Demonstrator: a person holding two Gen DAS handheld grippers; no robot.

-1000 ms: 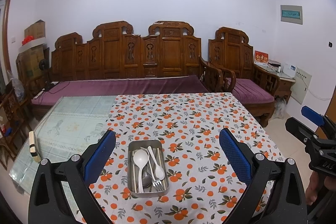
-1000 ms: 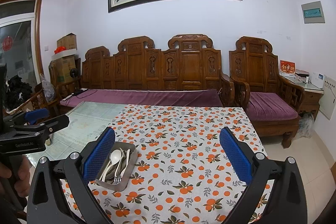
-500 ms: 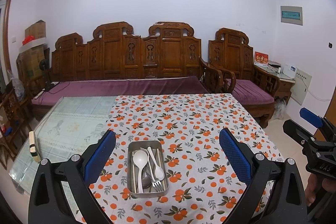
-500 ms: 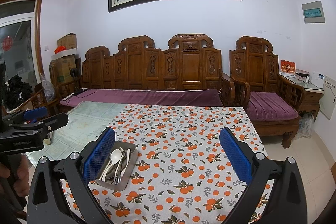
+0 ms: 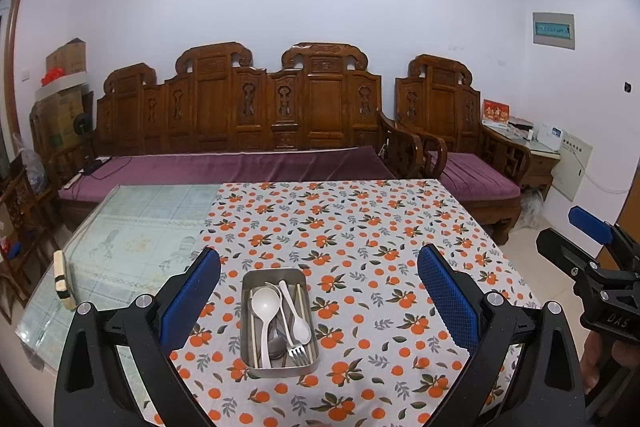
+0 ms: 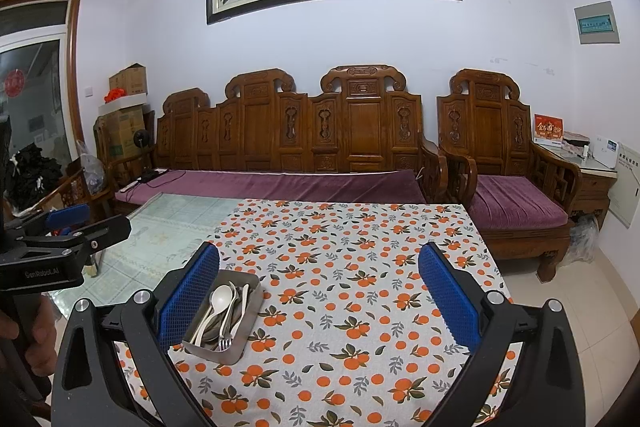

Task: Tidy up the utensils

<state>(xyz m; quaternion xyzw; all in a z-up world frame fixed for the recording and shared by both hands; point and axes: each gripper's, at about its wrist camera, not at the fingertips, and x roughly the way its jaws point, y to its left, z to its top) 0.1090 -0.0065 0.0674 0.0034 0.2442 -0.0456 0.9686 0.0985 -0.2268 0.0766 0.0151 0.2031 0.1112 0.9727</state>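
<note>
A steel tray (image 5: 249, 339) sits on the orange-print tablecloth (image 5: 360, 227) near the table's front. It holds two white spoons (image 5: 264, 305), a metal fork (image 5: 298, 355), a metal spoon and chopsticks. My left gripper (image 5: 319, 291) is open and empty, above and just in front of the tray. My right gripper (image 6: 319, 295) is open and empty; the tray (image 6: 236, 347) lies under its left finger. Each gripper shows in the other's view: the right one at the far right (image 5: 592, 263), the left one at the far left (image 6: 68, 231).
The table's left part is bare glass over a pale green cloth (image 5: 152, 223), with a small block (image 5: 62, 279) at its left edge. A carved wooden sofa (image 5: 240, 123) and armchair (image 5: 460, 139) with purple cushions stand behind the table. Floor lies to the right.
Both views are almost steady. The right gripper has sunk a little at the right edge of the left wrist view. The tray and utensils have not moved.
</note>
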